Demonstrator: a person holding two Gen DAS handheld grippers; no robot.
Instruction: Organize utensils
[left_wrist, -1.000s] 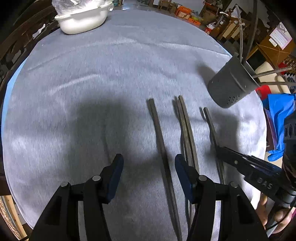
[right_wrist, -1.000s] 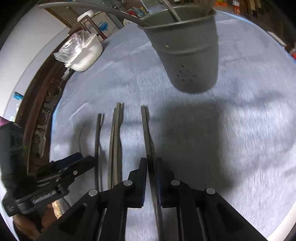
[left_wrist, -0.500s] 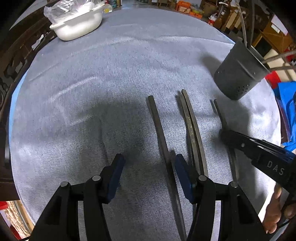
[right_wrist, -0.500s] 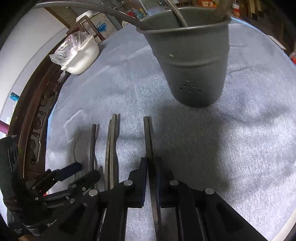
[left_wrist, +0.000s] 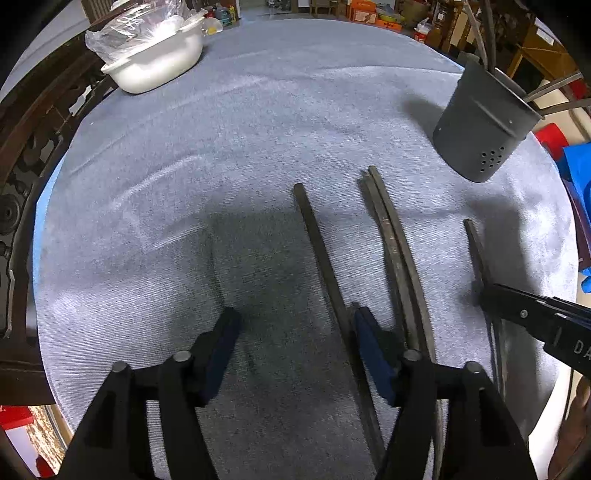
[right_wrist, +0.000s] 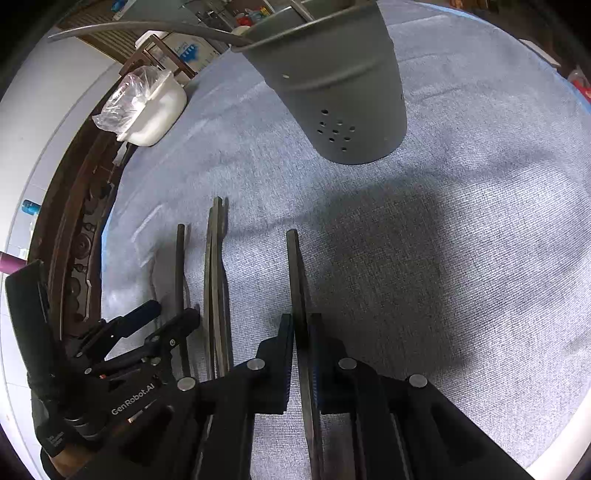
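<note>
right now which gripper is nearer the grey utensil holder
Right. The right gripper, shut on a single chopstick, sits just short of the grey utensil holder. The left gripper is further off, its jaws just opened wider around the leftmost chopstick.

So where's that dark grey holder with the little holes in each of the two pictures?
Left wrist view: the grey holder stands at the upper right, beyond the chopsticks lying on the cloth.
Right wrist view: the holder is at the top centre, large and close.
Shared landmark: the white bowl with crumpled plastic, at the upper left in both.
</note>
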